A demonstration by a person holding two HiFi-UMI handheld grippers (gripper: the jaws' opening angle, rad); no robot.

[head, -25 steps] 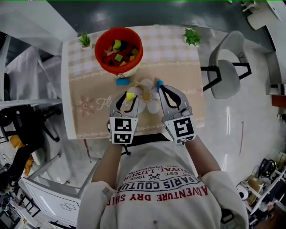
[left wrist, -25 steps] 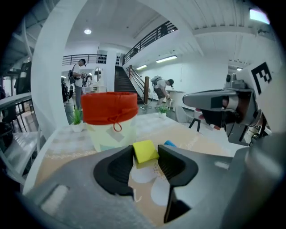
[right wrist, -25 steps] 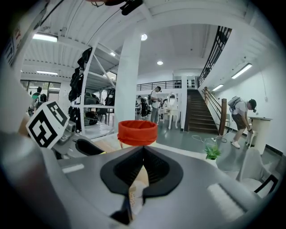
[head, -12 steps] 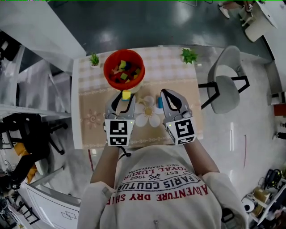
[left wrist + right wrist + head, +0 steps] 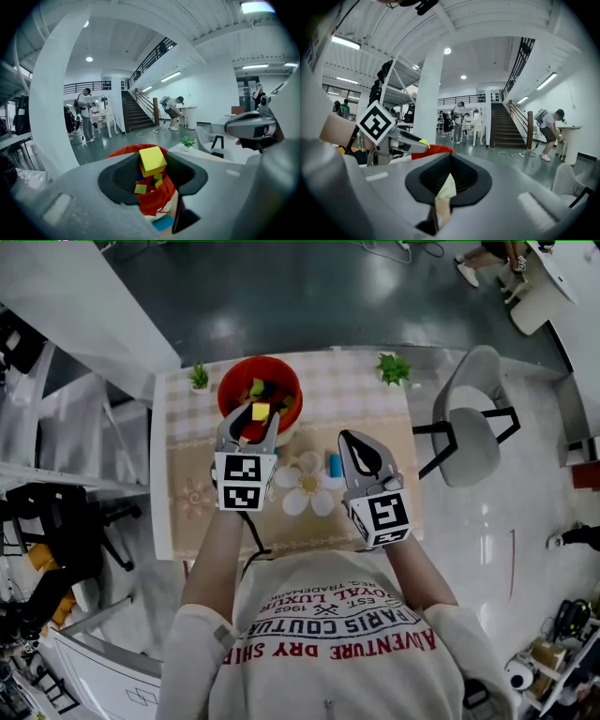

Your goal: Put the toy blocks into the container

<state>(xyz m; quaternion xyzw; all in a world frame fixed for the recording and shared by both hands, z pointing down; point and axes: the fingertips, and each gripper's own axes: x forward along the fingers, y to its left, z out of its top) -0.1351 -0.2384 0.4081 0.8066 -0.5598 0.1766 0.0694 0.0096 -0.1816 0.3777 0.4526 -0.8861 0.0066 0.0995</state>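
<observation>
The left gripper (image 5: 250,418), pinching a yellow toy cube (image 5: 261,412) over the near rim of the round red plastic container (image 5: 232,388), probably needs only to reach slightly farther and release, while the right gripper (image 5: 359,457), pressed together and empty, hangs near a small blue block (image 5: 335,465) on the worktop.

The bucket (image 5: 231,388) stands far left on the counter (image 5: 366,404), blocks (image 5: 256,386) inside, one plant (image 5: 199,378) just left of it, a second plant (image 5: 393,367) at the far right corner. A loose block (image 5: 335,465) lies nearer, to the bucket's right. A chair (image 5: 473,418) stands right of the counter.
</observation>
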